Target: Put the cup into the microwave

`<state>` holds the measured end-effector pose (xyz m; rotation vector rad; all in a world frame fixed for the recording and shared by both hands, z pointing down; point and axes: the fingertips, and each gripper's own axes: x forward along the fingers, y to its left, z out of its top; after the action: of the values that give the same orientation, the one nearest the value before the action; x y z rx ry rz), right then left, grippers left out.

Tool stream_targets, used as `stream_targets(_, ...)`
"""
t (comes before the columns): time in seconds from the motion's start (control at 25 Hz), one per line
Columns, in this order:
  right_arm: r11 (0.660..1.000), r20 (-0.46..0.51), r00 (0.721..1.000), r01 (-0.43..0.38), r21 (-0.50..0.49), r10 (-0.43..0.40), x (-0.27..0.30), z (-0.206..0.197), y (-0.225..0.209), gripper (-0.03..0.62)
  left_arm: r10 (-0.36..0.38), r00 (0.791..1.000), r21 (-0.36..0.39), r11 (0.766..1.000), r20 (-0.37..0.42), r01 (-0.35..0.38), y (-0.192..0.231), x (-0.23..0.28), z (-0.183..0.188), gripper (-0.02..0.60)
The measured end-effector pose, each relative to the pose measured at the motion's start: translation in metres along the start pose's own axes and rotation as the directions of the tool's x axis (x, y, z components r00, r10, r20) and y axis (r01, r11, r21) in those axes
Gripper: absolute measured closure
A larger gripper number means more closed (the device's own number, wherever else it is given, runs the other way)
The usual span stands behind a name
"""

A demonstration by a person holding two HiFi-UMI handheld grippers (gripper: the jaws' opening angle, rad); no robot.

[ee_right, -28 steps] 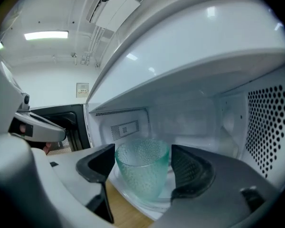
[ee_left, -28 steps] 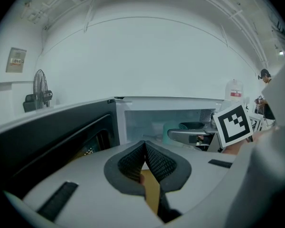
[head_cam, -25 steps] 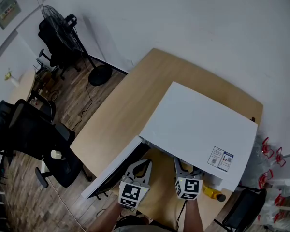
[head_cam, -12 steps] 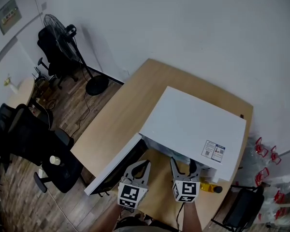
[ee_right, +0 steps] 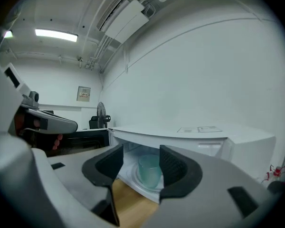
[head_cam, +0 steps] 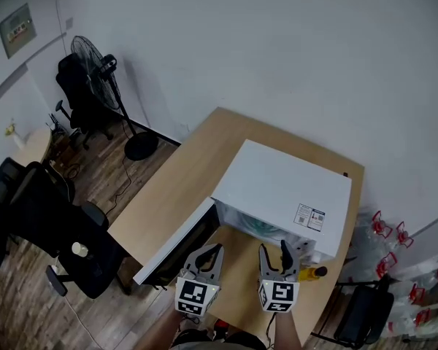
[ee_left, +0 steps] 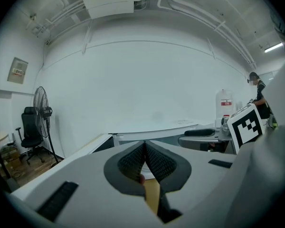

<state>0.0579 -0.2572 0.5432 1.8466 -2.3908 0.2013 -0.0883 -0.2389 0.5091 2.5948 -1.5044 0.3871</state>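
Note:
The white microwave (head_cam: pixel 277 184) stands on the wooden table (head_cam: pixel 182 173) with its door (head_cam: pixel 179 250) swung open to the left. Inside it a translucent green cup (ee_right: pixel 149 171) stands upright on the turntable. My right gripper (head_cam: pixel 274 257) hangs in front of the opening, short of the cavity. Its jaws are closing with nothing between them; in the right gripper view (ee_right: pixel 141 158) the cup shows beyond them. My left gripper (head_cam: pixel 204 257) is beside it, near the open door, its pads (ee_left: pixel 133 161) pressed together and empty.
A yellow object with a dark cap (head_cam: pixel 312 273) lies on the table right of the microwave. A standing fan (head_cam: pixel 102 68) and black office chairs (head_cam: pixel 58 224) are on the floor to the left. A black chair (head_cam: pixel 361 319) stands at the table's right corner.
Both grippers have drawn back from the microwave opening and risen. The head view has pulled away, so the microwave looks smaller and farther off.

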Motion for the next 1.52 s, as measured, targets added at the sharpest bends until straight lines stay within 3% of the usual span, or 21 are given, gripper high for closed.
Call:
stream_targets(0.28, 0.999, 0.021, 0.999, 0.034, -0.027, -0.033, -0.052, 0.014, 0.007, 0.432, -0.019, 0.999, 0.014, 1.000, 0.032, 0.018, -0.016, -0.036, 0.004, 0.558)
stream_targets(0.8, 0.996, 0.026, 0.997, 0.079, -0.030, -0.078, -0.137, 0.006, 0.031, 0.530, -0.051, 0.997, 0.041, 0.998, 0.052, 0.049, -0.050, -0.102, -0.002, 0.558)
stream_targets(1.52, 0.996, 0.022, 0.996, 0.087, -0.025, -0.086, -0.180, -0.002, 0.050, 0.576, -0.076, 0.996, 0.046, 0.996, 0.050, 0.074, -0.068, -0.137, -0.010, 0.558)
